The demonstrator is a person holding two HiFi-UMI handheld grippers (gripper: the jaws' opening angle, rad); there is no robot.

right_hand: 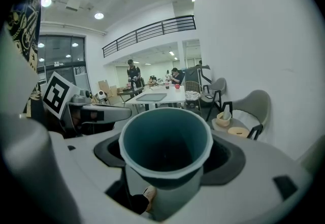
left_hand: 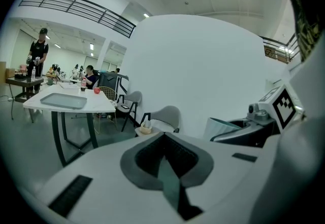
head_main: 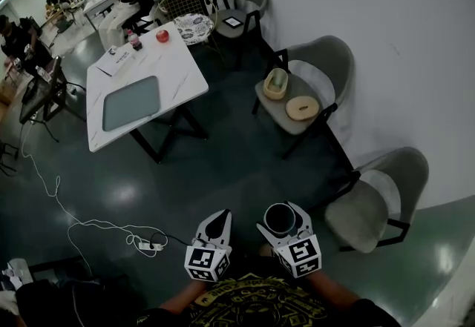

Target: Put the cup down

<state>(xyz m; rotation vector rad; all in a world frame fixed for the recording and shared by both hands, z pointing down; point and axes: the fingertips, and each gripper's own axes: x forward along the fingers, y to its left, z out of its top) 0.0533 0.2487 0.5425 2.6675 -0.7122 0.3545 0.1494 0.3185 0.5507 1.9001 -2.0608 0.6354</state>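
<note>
right tongs [head_main: 281, 214]: tilted down, gripping cup [right_hand: 166, 141] | left tongs [head_main: 220, 220]: closed, alongside

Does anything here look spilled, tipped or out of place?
Nothing spilled. The cup sits upright in the right hand-held gripper. One oddity: a small container and a round wooden lid rest on a chair seat, not on the table.

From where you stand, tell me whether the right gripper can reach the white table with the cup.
Probably not yet: the right gripper holds the cup over the floor, with the table well ahead. Nothing blocks the way.
</note>
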